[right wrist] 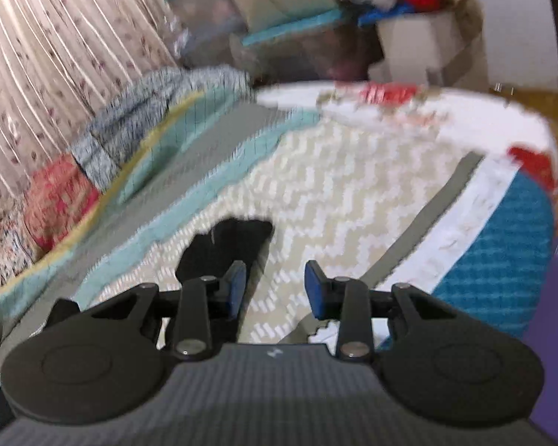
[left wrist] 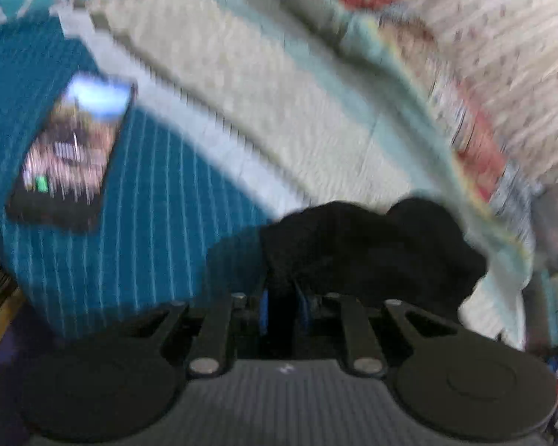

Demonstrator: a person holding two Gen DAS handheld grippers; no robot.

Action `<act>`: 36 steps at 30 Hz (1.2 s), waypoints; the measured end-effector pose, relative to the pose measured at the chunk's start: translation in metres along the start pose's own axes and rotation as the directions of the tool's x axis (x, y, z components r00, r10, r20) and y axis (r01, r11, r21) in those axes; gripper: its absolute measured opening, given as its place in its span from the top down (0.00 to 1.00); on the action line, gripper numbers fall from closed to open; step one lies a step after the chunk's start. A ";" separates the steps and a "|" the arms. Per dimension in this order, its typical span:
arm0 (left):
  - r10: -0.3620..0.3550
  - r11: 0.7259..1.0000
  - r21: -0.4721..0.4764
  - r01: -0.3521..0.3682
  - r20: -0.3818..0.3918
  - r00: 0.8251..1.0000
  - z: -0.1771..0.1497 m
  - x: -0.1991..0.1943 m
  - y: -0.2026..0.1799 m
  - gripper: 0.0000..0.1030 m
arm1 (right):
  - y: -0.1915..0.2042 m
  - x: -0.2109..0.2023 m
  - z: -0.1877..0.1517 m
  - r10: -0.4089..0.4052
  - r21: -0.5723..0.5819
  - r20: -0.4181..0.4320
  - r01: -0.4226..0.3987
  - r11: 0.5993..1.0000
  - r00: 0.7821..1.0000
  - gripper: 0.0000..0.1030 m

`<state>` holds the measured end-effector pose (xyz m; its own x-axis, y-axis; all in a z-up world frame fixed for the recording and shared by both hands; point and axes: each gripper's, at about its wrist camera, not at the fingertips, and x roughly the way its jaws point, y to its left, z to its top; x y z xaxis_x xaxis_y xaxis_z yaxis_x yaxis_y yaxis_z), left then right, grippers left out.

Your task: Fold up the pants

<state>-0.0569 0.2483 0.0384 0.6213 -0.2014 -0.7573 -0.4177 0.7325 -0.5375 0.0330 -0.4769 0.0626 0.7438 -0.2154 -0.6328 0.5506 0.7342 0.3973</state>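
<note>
The black pants (left wrist: 372, 245) lie bunched on the cream zigzag bedspread (left wrist: 241, 85). In the left wrist view my left gripper (left wrist: 282, 297) is shut on a fold of the black cloth, which runs down between its blue pads. In the right wrist view a dark end of the pants (right wrist: 227, 245) lies just past the left finger (right wrist: 236, 286) of my right gripper (right wrist: 275, 286). That gripper stands open, with only bedspread showing between its blue pads. Both views are blurred.
A phone (left wrist: 74, 148) with a lit screen rests on the teal ribbed blanket (left wrist: 130, 223) at the left. A pale green sheet (right wrist: 189, 171) and crumpled bedding (right wrist: 137, 119) lie along the flowered curtain (right wrist: 37, 55). Boxes and clothes (right wrist: 353, 7) are stacked beyond the bed.
</note>
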 end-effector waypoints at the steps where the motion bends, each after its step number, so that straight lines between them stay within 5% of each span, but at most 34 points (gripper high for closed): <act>1: 0.007 1.000 0.011 -0.007 -0.015 1.000 -0.007 0.004 -0.003 0.86 | 0.000 0.012 0.000 0.008 0.016 -0.027 -0.008 1.000 1.000 0.63; 4: 0.023 0.999 0.038 -0.022 -0.014 1.000 -0.008 0.001 -0.011 0.85 | 0.003 0.051 0.006 -0.006 0.055 -0.084 0.010 0.998 0.996 0.54; 8: 0.021 0.999 0.028 -0.021 -0.001 1.000 0.000 -0.002 -0.017 0.86 | 0.004 0.100 0.022 0.000 0.139 -0.143 0.020 0.990 0.990 0.53; 9: 0.019 1.000 0.021 -0.019 0.002 1.000 0.002 0.000 -0.019 0.86 | 0.002 0.110 0.024 0.007 0.174 -0.164 0.022 0.984 0.986 0.57; 10: 0.015 1.000 0.018 -0.015 0.007 1.000 0.005 -0.002 -0.022 0.86 | 0.000 0.118 0.026 0.026 0.221 -0.173 0.013 0.975 0.985 0.91; 12: 0.002 1.000 0.021 -0.002 0.038 0.999 0.018 -0.004 -0.031 0.87 | 0.003 0.124 0.035 0.084 0.305 -0.177 -0.027 0.952 0.981 0.93; 18: -0.156 0.987 0.052 0.149 0.185 0.970 0.087 -0.035 -0.075 0.88 | 0.046 0.069 0.117 0.235 0.345 0.037 -0.233 0.909 0.971 0.94; 22: -0.239 0.967 0.152 0.205 0.261 0.935 0.099 -0.059 -0.104 0.88 | 0.037 -0.006 0.156 0.324 0.341 0.226 -0.386 0.857 0.919 0.93; 24: -0.241 0.967 0.146 0.209 0.249 0.938 0.094 -0.059 -0.099 0.88 | 0.020 -0.033 0.155 0.318 0.327 0.267 -0.396 0.858 0.910 0.93; 31: -0.094 0.995 -0.039 0.097 0.060 0.994 0.042 -0.008 -0.019 0.88 | -0.077 -0.059 0.074 0.135 0.354 0.142 -0.177 0.918 0.981 0.93; 34: -0.016 0.996 -0.088 0.012 -0.052 0.999 0.010 0.020 0.013 0.83 | -0.126 -0.052 0.017 -0.020 0.418 0.017 0.011 0.908 1.000 0.93; 36: -0.009 0.994 -0.112 0.000 -0.085 0.996 -0.004 0.026 0.026 0.76 | -0.143 -0.047 -0.009 -0.122 0.422 -0.054 0.133 0.897 0.991 0.83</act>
<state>-0.0546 0.2599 0.0033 0.5663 -0.2630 -0.7811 -0.4892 0.6554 -0.5754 -0.0846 -0.5660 0.0296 0.6496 -0.2685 -0.7113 0.7528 0.3575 0.5526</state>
